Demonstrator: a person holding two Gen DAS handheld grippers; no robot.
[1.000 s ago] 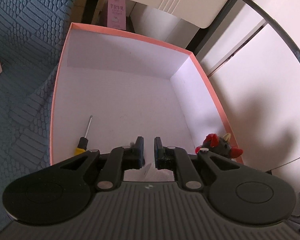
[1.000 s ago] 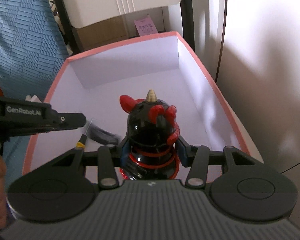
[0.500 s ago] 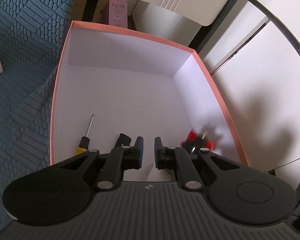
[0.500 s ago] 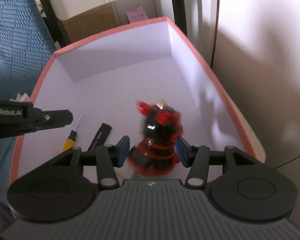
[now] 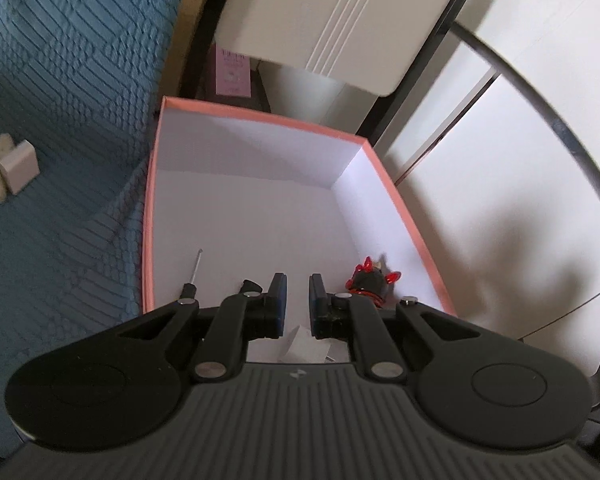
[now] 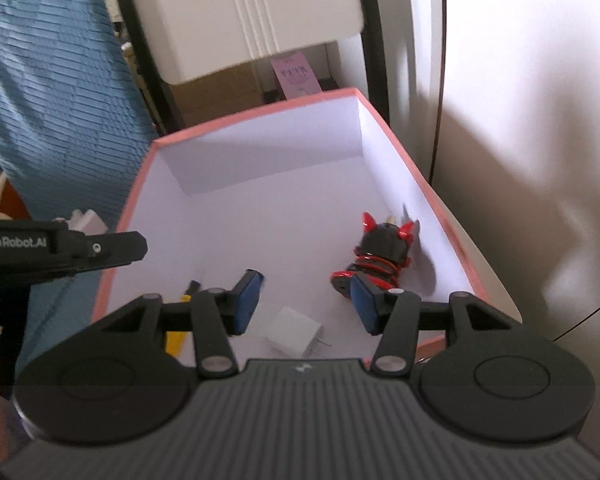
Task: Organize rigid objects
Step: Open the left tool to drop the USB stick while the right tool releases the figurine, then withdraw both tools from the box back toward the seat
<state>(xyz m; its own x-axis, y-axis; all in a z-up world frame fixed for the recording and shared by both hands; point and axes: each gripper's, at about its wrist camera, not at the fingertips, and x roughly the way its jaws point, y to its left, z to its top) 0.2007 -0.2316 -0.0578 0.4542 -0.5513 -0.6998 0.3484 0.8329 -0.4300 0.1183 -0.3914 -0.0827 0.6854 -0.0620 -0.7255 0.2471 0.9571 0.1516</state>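
So we've got the glossy black-and-red horned toy figurine [image 6: 382, 250] sitting inside the pink-rimmed white cardboard box [image 6: 458, 236], tucked near the box's right wall and leaning a bit, looks like. Our right hand-held gripper [image 6: 306, 300] hovers over the near end of the box with its jaws spread wide and nothing between them, the right blue pad just in front of the figurine's base. Our left hand-held gripper [image 5: 296, 300] has its jaws pulled in narrow with only a small gap, and it's empty too. Also in the box: a small white plug-in charger cube [image 6: 294, 336], a yellow-handled screwdriver [image 5: 194, 276] and a short black pen-like thing [image 5: 247, 285] we can't quite make out. The figurine looks like hard, shiny plastic, so we'd guess light, stiff and a bit slippery, with horns that could snap. If it needs moving, we'd pinch it across the round body rather than the spiky bits.
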